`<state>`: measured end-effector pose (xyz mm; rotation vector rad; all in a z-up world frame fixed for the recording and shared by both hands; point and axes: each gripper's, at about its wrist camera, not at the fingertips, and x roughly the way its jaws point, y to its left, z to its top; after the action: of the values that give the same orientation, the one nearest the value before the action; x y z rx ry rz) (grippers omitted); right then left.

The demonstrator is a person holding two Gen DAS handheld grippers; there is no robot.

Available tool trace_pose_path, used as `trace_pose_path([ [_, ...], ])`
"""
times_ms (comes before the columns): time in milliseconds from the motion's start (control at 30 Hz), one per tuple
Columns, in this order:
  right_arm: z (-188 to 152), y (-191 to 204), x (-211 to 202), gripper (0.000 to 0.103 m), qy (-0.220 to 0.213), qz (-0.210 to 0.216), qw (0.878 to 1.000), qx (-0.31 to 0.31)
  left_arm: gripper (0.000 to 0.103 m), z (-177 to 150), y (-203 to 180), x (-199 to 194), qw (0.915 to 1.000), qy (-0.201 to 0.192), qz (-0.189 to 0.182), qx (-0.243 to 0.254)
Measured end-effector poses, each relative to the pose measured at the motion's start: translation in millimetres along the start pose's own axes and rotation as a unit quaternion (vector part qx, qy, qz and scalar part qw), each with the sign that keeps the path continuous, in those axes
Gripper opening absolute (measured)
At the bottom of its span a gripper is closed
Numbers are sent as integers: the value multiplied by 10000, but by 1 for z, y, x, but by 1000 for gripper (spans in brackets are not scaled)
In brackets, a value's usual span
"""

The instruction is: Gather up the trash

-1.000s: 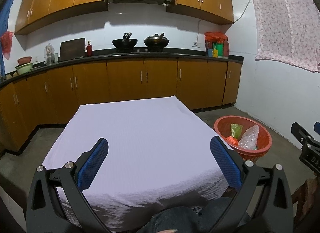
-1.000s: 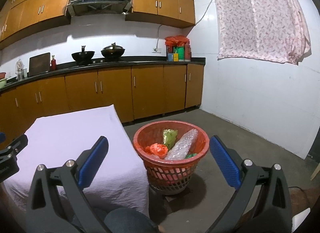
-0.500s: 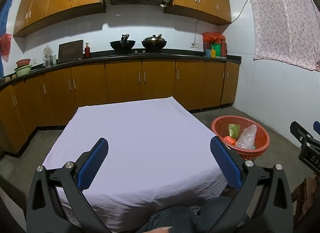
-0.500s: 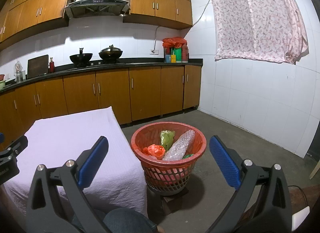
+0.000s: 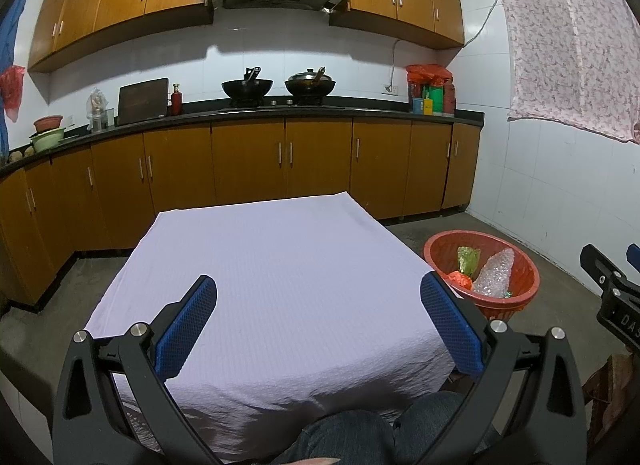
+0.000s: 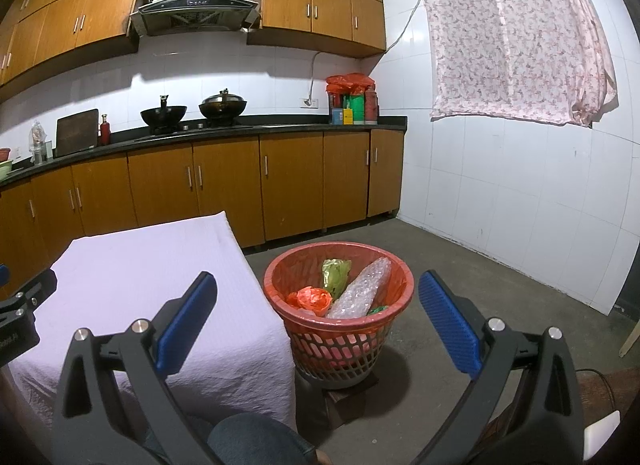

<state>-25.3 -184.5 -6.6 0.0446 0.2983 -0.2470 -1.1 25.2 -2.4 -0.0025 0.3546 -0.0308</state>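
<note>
A red plastic basket point(image 6: 404, 271) stands on the floor right of the table; it also shows in the left wrist view point(image 5: 528, 271). Inside lie a green wrapper point(image 6: 335, 274), a crumpled orange bag point(image 6: 310, 299) and a roll of bubble wrap point(image 6: 362, 287). My left gripper point(image 5: 318, 323) is open and empty above the near part of the table point(image 5: 280, 265), which has a lilac cloth. My right gripper point(image 6: 316, 323) is open and empty, held above the near side of the basket.
Brown kitchen cabinets point(image 5: 248, 161) and a black counter with two woks point(image 5: 248, 87) run along the back wall. A floral cloth point(image 6: 516, 33) hangs on the white tiled right wall. Grey concrete floor point(image 6: 480, 277) surrounds the basket. My knees point(image 5: 352, 437) are at the bottom edge.
Both grippers have drawn back and tilted up slightly, so table and basket sit lower and smaller in view. Both stay open.
</note>
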Motion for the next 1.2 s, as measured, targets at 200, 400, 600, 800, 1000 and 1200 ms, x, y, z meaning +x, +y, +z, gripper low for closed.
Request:
trace_pose_path([
  [200, 0, 0, 0, 99, 3, 2, 10000, 3, 101, 0, 0, 0, 10000, -1, 3, -1],
  [400, 0, 0, 0, 99, 1, 0, 10000, 0, 101, 0, 0, 0, 10000, -1, 0, 1],
  [600, -4, 0, -2, 99, 10, 9, 10000, 18, 101, 0, -1, -1, 10000, 4, -2, 2],
  [800, -4, 0, -2, 99, 11, 11, 10000, 19, 101, 0, -1, -1, 10000, 4, -2, 1],
  [1000, -3, 0, -2, 99, 11, 9, 10000, 20, 101, 0, -1, -1, 10000, 5, -2, 4],
  [1200, -4, -1, -2, 99, 11, 13, 10000, 26, 101, 0, -1, -1, 10000, 14, -26, 6],
])
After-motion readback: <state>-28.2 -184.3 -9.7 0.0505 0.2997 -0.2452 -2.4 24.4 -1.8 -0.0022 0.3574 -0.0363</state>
